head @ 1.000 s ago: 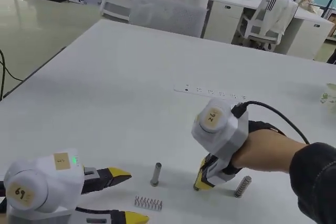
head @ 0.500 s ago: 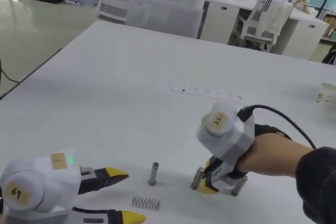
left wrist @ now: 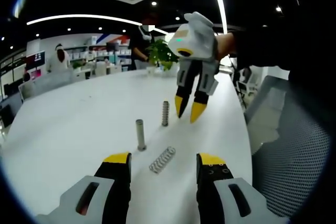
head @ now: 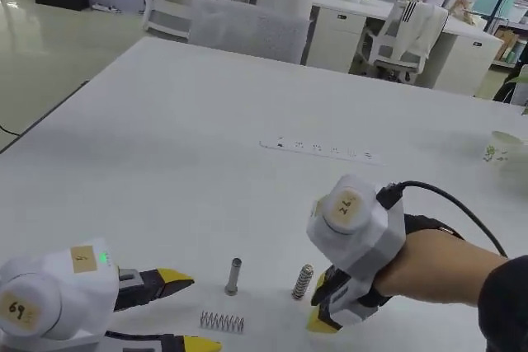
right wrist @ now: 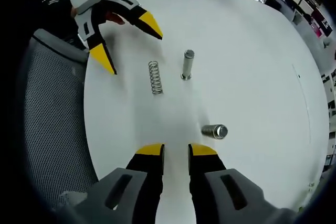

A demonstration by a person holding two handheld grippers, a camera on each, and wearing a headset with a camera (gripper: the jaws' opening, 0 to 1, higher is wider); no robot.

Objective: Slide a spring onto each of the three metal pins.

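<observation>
A bare metal pin (head: 233, 276) stands upright on the white table (head: 206, 146), with a loose spring (head: 222, 321) lying just in front of it. To its right stands a pin wearing a spring (head: 303, 282). My right gripper (head: 330, 312) hovers just right of that sprung pin, jaws slightly apart and holding nothing. In the right gripper view the sprung pin (right wrist: 215, 131) sits ahead of the gripper (right wrist: 176, 150), beyond it the bare pin (right wrist: 187, 64) and the loose spring (right wrist: 155, 77). My left gripper (head: 186, 311) is open wide, facing the loose spring (left wrist: 161, 159) and bare pin (left wrist: 140, 135).
A white power strip (head: 318, 150) lies further back on the table. A cup (head: 502, 146) stands at the far right edge. Office chairs (head: 247, 29) and desks stand behind the table. A grey mesh chair (right wrist: 47, 124) is close to the table's near edge.
The right gripper has drawn back off the sprung pin, which now stands apart from it. The left gripper has hardly moved. The head camera has shifted.
</observation>
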